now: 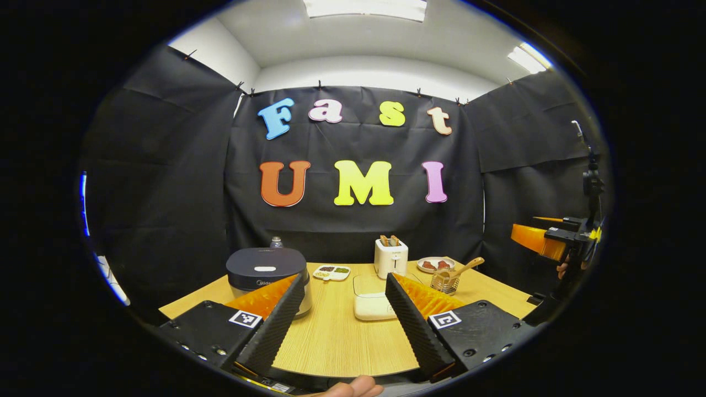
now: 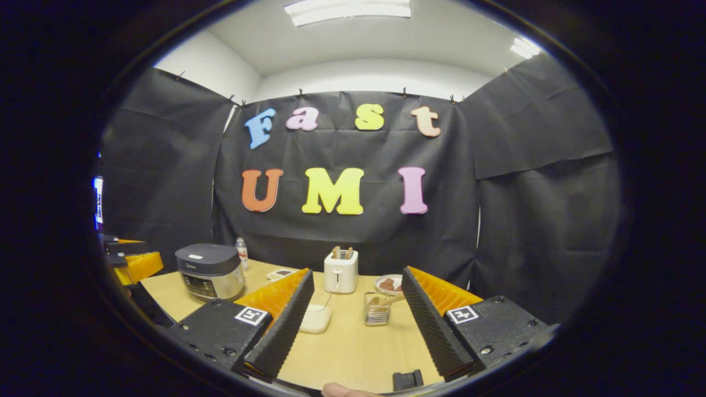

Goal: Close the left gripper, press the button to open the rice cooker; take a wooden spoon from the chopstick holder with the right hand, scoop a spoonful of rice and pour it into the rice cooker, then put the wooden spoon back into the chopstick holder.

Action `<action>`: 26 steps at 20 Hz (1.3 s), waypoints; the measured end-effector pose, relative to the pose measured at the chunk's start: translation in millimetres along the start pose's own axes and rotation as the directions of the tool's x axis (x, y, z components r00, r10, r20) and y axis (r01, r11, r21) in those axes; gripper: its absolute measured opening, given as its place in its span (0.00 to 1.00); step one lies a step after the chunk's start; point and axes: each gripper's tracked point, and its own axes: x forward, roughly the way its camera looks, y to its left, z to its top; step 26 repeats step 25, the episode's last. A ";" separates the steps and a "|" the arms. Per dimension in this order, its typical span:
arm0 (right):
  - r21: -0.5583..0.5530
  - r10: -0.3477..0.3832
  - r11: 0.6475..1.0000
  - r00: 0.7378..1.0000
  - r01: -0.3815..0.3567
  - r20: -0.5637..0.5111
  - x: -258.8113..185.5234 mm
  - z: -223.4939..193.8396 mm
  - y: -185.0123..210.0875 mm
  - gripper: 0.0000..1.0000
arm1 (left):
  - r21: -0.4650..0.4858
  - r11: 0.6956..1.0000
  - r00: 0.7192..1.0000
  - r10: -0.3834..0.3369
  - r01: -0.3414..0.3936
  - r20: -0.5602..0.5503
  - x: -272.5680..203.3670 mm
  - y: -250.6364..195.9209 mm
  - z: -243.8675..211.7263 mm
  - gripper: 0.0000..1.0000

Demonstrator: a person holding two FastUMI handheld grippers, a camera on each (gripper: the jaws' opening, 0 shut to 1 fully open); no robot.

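I hold my left claw [image 1: 343,309] and right claw [image 2: 357,311] wide apart above the wooden surface [image 1: 342,336], where the rice cooker [image 1: 267,275] sits lid down at left and the wooden spoon [image 1: 459,271] stands in the chopstick holder [image 1: 444,282] at right.

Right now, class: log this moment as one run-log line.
left gripper: open | right gripper: open | rice cooker: lid shut | wooden spoon: in chopstick holder

rice cooker [image 1: 267,271] 1 | toaster [image 1: 391,257] 1 | chopstick holder [image 1: 444,281] 1 | wooden spoon [image 1: 462,269] 1 | bottle [image 2: 241,252] 1
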 end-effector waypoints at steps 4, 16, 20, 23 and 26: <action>-0.006 -0.003 1.000 0.999 0.003 0.034 -4.4 5.8 3.1 1.00 | -0.026 1.000 1.000 -0.003 0.003 0.012 -1.6 4.7 0.7 0.95; 0.002 0.014 1.000 1.000 -0.014 -0.019 1.3 -6.6 10.8 1.00 | -0.015 0.999 0.999 0.034 -0.034 0.015 -5.7 23.4 1.9 0.95; -0.002 0.010 1.000 1.000 -0.010 -0.020 0.6 -5.8 7.7 1.00 | -0.015 0.999 0.999 0.033 -0.033 0.011 -6.1 23.3 3.0 0.95; -0.007 0.007 1.000 1.000 -0.008 -0.019 -0.1 -5.5 6.9 1.00 | -0.011 0.999 0.999 0.031 -0.031 0.010 -3.6 22.8 3.0 0.95; -0.008 0.010 1.000 1.000 -0.010 -0.021 -0.9 -6.4 7.1 1.00 | -0.009 1.000 1.000 0.028 -0.028 0.011 -4.5 20.6 4.3 0.95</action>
